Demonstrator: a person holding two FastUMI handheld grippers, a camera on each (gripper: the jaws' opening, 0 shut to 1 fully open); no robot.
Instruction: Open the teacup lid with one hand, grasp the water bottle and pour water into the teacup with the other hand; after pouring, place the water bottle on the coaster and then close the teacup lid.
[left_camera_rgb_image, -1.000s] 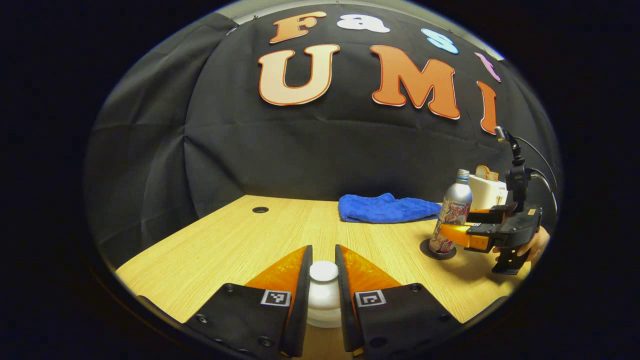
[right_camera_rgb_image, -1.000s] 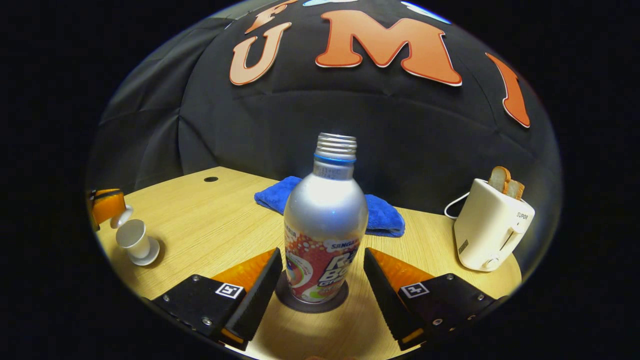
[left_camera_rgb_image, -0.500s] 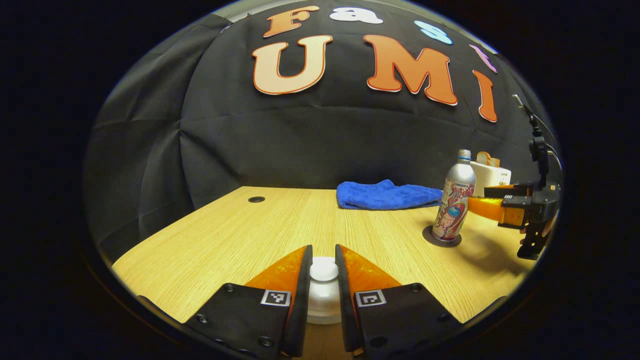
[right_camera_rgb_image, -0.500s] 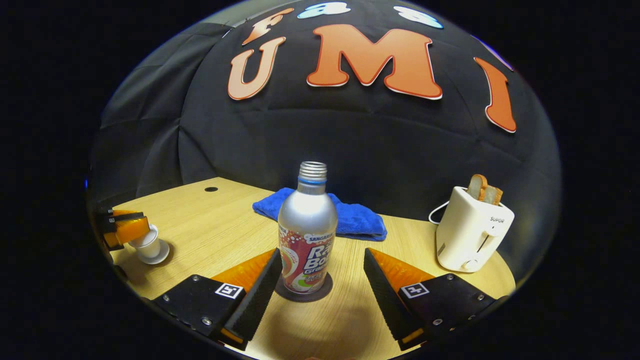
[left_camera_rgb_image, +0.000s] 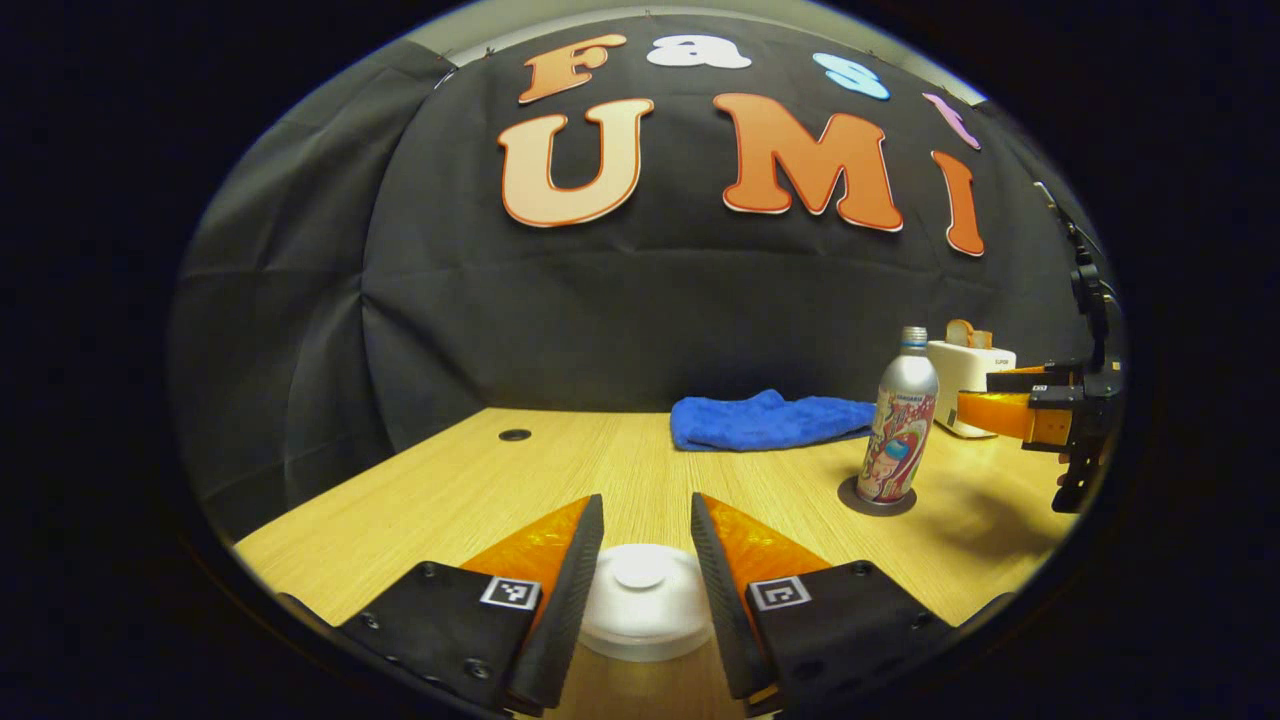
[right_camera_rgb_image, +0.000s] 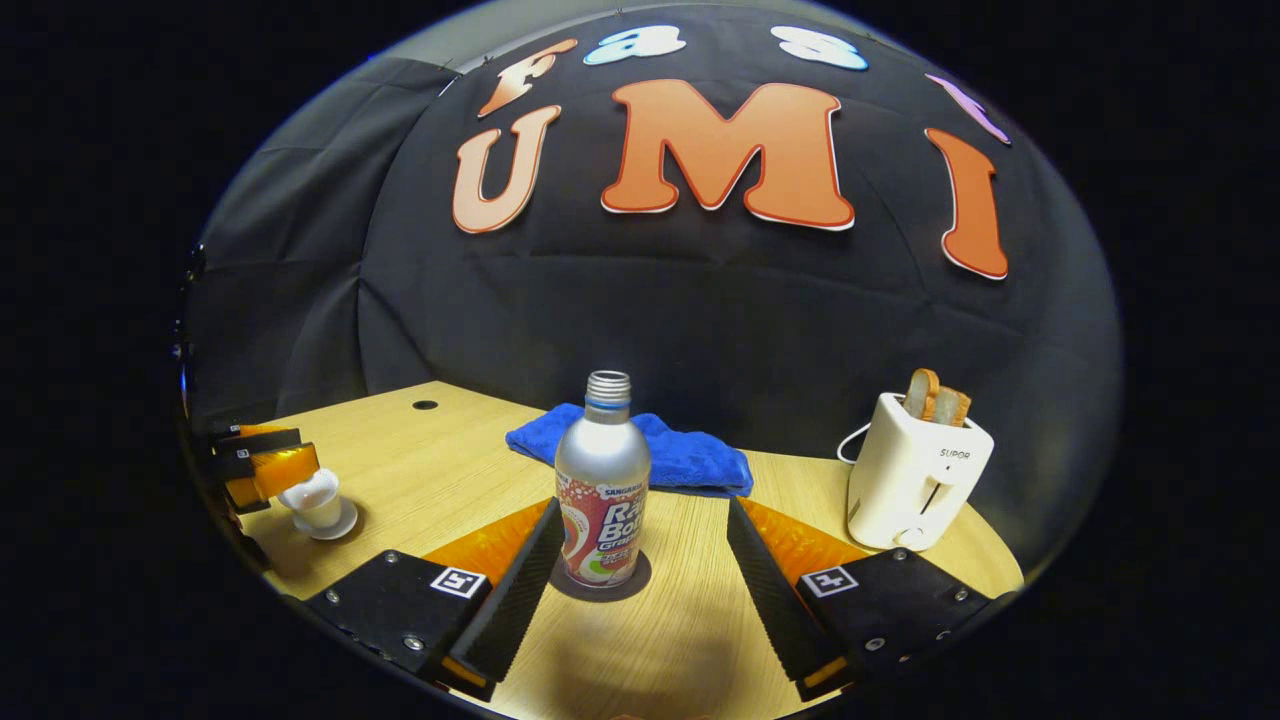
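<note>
The white teacup lid (left_camera_rgb_image: 645, 600) lies flat between the fingers of my left gripper (left_camera_rgb_image: 646, 500), which stands open, both fingers clear of the knob. In the right gripper view the lidded teacup (right_camera_rgb_image: 318, 505) stands on its saucer at far left, just in front of the left gripper (right_camera_rgb_image: 262, 465). The silver water bottle (right_camera_rgb_image: 603, 480) stands upright and uncapped on the dark coaster (right_camera_rgb_image: 640, 580). My right gripper (right_camera_rgb_image: 645, 505) is open and held back from the bottle, fingers on either side without touching. The left gripper view has the bottle (left_camera_rgb_image: 898, 425) and the right gripper (left_camera_rgb_image: 1030, 415) apart.
A blue towel (right_camera_rgb_image: 690, 460) lies behind the bottle near the back wall. A white toaster (right_camera_rgb_image: 915, 470) with bread slices stands at the right. The wooden table (left_camera_rgb_image: 480, 490) has a small round hole (left_camera_rgb_image: 514, 435) at the back left.
My left gripper has opened off the lid knob, and the lid now rests lower and flat. My right gripper has drawn back from the bottle, which stays on the coaster.
</note>
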